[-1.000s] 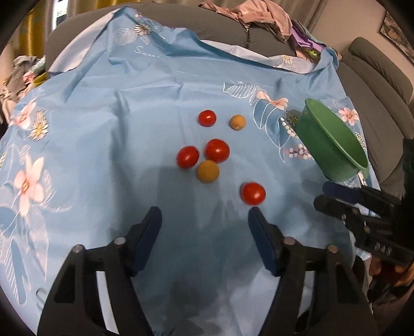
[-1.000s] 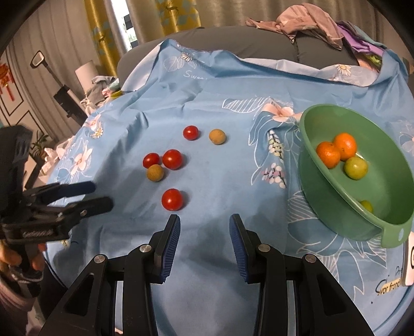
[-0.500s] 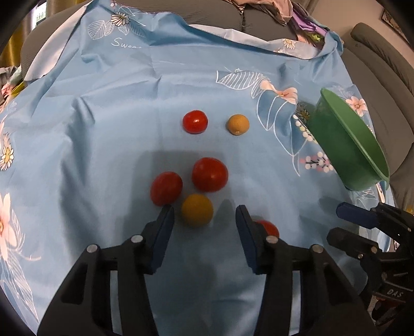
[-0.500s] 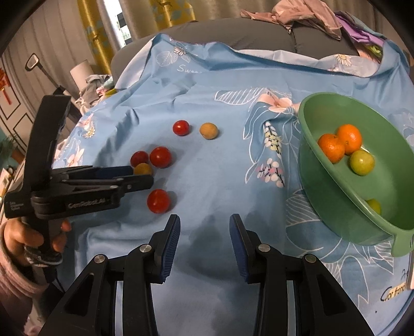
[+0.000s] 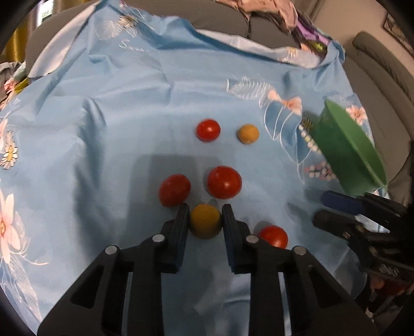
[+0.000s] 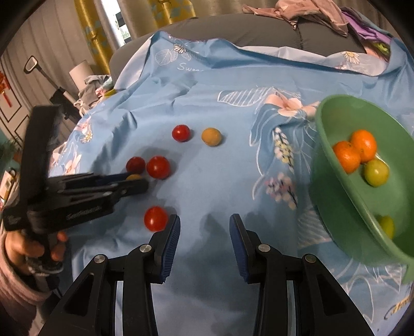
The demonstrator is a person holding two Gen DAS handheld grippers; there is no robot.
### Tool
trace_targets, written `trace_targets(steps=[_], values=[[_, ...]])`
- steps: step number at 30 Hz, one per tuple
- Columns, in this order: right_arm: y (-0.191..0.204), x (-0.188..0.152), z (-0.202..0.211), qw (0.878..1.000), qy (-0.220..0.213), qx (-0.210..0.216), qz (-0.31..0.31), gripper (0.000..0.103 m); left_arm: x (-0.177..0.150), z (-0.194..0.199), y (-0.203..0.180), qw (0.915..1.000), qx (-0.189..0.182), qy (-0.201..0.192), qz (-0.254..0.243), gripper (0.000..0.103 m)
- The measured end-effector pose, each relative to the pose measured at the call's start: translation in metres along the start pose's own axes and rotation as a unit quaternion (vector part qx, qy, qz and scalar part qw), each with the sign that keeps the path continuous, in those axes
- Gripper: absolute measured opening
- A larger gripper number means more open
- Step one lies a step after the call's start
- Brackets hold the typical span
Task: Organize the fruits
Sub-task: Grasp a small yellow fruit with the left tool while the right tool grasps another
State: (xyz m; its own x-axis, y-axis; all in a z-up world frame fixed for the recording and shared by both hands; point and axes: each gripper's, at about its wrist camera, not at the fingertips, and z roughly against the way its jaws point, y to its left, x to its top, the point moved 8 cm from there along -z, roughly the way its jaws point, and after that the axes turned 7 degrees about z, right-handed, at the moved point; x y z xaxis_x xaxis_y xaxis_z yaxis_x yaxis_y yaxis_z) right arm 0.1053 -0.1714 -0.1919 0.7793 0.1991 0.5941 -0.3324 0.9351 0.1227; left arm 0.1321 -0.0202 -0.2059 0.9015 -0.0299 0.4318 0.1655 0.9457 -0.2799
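My left gripper (image 5: 205,222) is shut on a yellow-brown fruit (image 5: 205,224) lying on the blue flowered cloth (image 5: 108,144); it also shows in the right wrist view (image 6: 139,184). Red tomatoes lie around it: two just beyond (image 5: 174,190) (image 5: 224,182), one to the right (image 5: 273,235), one farther back (image 5: 208,129). A second yellow-brown fruit (image 5: 247,133) lies at the back. My right gripper (image 6: 204,230) is open and empty above the cloth, with a tomato (image 6: 155,218) by its left finger. The green bowl (image 6: 333,206) at right holds two oranges (image 6: 355,151) and green fruits (image 6: 375,172).
The cloth covers a grey sofa (image 6: 258,31) with piled clothes (image 6: 310,13) at the back. The green bowl stands tilted near the cloth's right edge in the left wrist view (image 5: 346,152). Yellow curtains (image 6: 95,31) and clutter stand at the far left.
My left gripper moved forward and closed its jaws around the yellow-brown fruit. My right gripper has shifted slightly left and closer to the cloth, still open.
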Motion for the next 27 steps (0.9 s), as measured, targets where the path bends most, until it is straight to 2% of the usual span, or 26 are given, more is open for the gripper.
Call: trace_targets(steps=[5, 8, 12, 18, 22, 24, 27], values=[[-0.002, 0.03, -0.017, 1.0, -0.005, 0.007, -0.012, 0.04, 0.01, 0.026, 0.012, 0.9994, -0.008, -0.031, 0.015, 0.025], [-0.004, 0.05, -0.032, 1.0, -0.008, 0.0, -0.011, 0.04, 0.014, 0.034, 0.018, 0.9989, -0.013, -0.04, 0.022, 0.025], [-0.007, 0.071, -0.059, 1.0, 0.01, -0.025, -0.002, 0.04, 0.014, 0.041, 0.023, 0.9982, -0.021, -0.049, 0.027, 0.025], [-0.015, 0.081, -0.089, 0.998, 0.046, -0.048, 0.0, 0.04, 0.014, 0.04, 0.027, 0.9981, -0.026, -0.046, 0.031, 0.025], [-0.015, 0.083, -0.093, 0.997, 0.048, -0.055, 0.006, 0.04, 0.013, 0.04, 0.029, 0.998, -0.03, -0.045, 0.033, 0.025], [-0.014, 0.083, -0.093, 0.997, 0.047, -0.061, 0.008, 0.029, 0.013, 0.04, 0.029, 0.9979, -0.032, -0.045, 0.033, 0.025], [-0.014, 0.083, -0.094, 0.997, 0.047, -0.06, 0.008, 0.029, 0.013, 0.04, 0.028, 0.998, -0.032, -0.044, 0.033, 0.025]])
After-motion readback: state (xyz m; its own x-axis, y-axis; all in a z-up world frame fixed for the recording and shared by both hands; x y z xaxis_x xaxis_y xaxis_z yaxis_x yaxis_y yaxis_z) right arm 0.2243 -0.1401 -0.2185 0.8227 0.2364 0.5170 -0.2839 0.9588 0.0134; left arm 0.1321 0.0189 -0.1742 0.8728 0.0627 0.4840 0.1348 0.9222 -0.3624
